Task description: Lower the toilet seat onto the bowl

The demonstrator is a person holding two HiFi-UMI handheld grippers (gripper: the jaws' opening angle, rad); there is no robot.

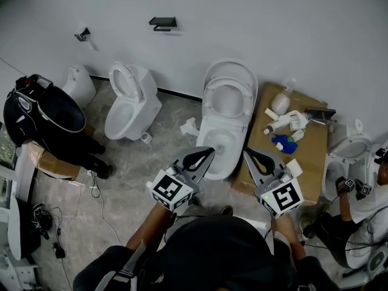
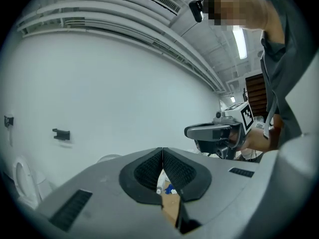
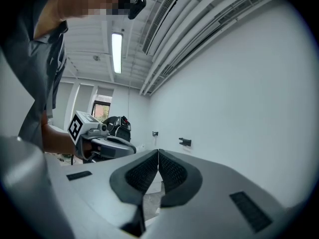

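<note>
Shut on nothing, my left gripper (image 1: pixel 210 152) and right gripper (image 1: pixel 246 152) hang short of the raised toilet seat (image 1: pixel 229 76) ahead of their tips. A careless nudge could slam it onto the bowl (image 1: pixel 227 162).

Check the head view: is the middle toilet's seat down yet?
No, the seat stands raised behind the open bowl.

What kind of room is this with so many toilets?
Probably a practice or testing room, not a real bathroom. Several white ceramic toilets stand side by side along one white wall, and a flat brown cardboard sheet with plastic bottles lies on the grey floor.
</note>
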